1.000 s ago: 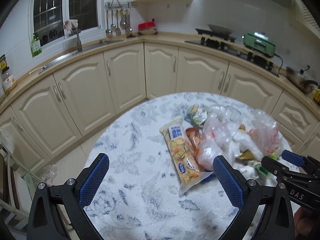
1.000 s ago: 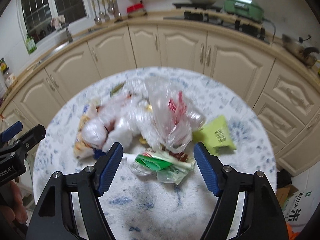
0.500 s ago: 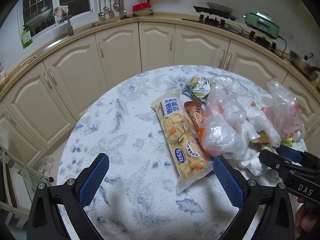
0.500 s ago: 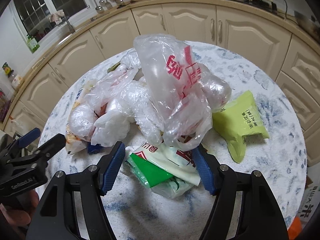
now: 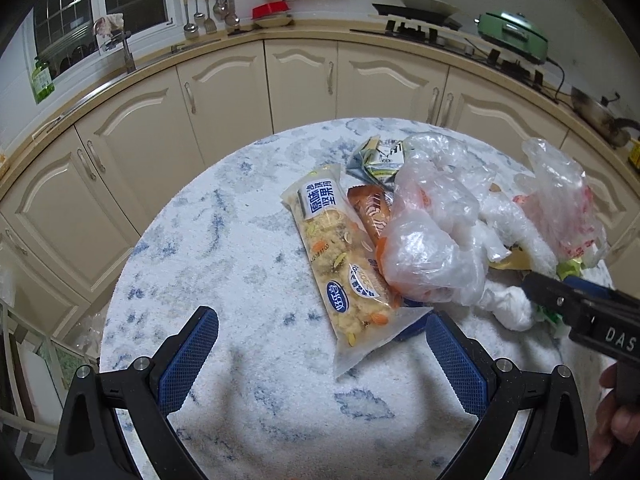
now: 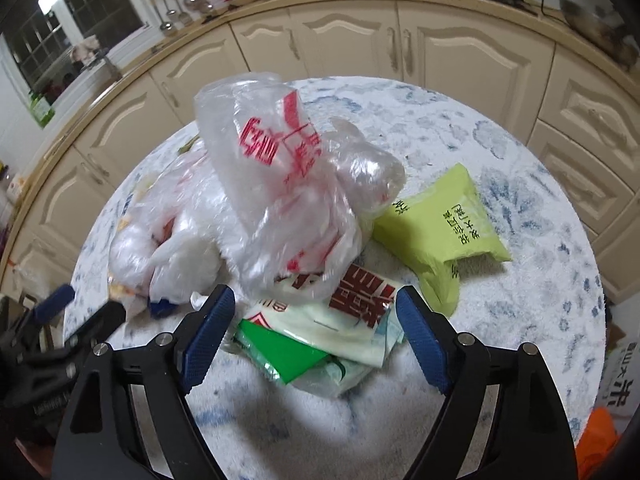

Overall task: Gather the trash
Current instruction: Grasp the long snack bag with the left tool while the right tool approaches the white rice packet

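Two grippers over one round table (image 5: 240,240) | left gripper (image 5: 322,354) gaped empty beside one nut-mix packet (image 5: 340,256) | right gripper (image 6: 316,334) just widened, straddling wrappers (image 6: 320,340), gripping nothing | only right view showed one lime pouch (image 6: 444,224)

A round blue-mottled white table (image 5: 240,264) bears a nut snack packet (image 5: 340,256), crumpled plastic bags (image 6: 280,184) and a lime-green pouch (image 6: 444,228).

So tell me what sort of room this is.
A home kitchen, most likely: cream cabinets under a curved counter, a gas hob with a green cooker, and utensils hanging on a rail.
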The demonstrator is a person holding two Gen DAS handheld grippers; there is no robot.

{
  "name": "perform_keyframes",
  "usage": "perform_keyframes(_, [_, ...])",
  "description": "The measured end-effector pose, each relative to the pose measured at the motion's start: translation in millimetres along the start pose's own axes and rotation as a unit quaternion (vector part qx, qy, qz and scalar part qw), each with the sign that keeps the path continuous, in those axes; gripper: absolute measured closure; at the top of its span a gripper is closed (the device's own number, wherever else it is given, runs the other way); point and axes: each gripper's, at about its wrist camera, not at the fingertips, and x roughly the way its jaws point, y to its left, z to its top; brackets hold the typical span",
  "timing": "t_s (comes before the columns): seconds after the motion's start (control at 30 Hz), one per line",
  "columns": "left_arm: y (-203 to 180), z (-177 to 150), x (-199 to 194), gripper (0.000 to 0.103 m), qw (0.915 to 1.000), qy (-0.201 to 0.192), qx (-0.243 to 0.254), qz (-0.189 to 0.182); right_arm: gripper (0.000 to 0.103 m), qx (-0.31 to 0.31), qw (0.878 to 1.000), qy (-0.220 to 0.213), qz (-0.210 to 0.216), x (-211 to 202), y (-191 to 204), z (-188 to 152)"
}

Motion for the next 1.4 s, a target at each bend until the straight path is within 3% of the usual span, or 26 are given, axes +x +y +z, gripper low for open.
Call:
perform_keyframes(0.07, [1.7, 0.5, 2.1, 0.001, 1.0, 0.0, 0.001, 0.004, 0.028, 0.0, 1.0, -0.012, -0.011, -7.6, 0.2, 1.1])
perform_keyframes(0.2, [6.1, 5.1, 10.2, 0.001, 1.0, 0.002, -0.003, -0.006, 0.022, 0.01, 0.999, 0.018, -0.026, 4.0, -9.5, -4.2])
perform_keyframes(0.43, [17.6, 15.6, 25.4, 0.001, 0.9994, 0.009, -0.022, -0.025, 0.024, -0.044, 0.997, 0.003, -0.069, 12.2, 7.8, -10.4])
perform_keyframes(0.6, [36.9, 18.9, 21.8, 0.001, 0.998, -0.008, -0.045, -0.044, 0.03, -0.054, 0.996, -0.007, -0.068, 12.9, 10.8, -15.1])
perform_keyframes(0.8, [40.3, 34.9, 55.7, 0.001, 0.9985, 0.008, -0.051, -0.018, 0.03, -0.058, 0.996, -0.006, -0.075, 13.6, 13.8, -14.4])
perform_keyframes(0.9, [38.2, 39.6, 73.4, 0.004, 0.9977, 0.03, -0.053, -0.03, 0.03, -0.058, 0.996, -0.007, -0.07, 12.6, 12.6, -13.6])
perform_keyframes(1.0, [30.3, 42.8, 76.4, 0.018, 0.9991, 0.023, -0.027, -0.021, 0.032, -0.057, 0.997, -0.01, -0.059, 9.6, 9.1, -15.3])
perform_keyframes(1.07, [26.6, 43.0, 73.5, 0.049, 0.9991, 0.017, -0.019, -0.035, 0.033, -0.053, 0.997, -0.012, -0.051, 7.9, 5.1, -15.9])
perform_keyframes(1.13, [23.6, 43.3, 71.8, 0.068, 0.9983, 0.018, -0.01, -0.055, 0.033, -0.052, 0.997, -0.014, -0.046, 6.3, 2.8, -16.9])
perform_keyframes(1.3, [31.3, 37.9, 63.9, 0.076, 0.9966, 0.024, -0.01, -0.079, 0.037, -0.042, 0.999, -0.016, -0.03, -0.2, -2.1, -20.3])
perform_keyframes(1.4, [36.0, 28.2, 53.8, 0.076, 0.9971, 0.022, -0.007, -0.073, 0.049, -0.032, 0.999, -0.024, -0.015, -9.5, -7.5, -24.7])
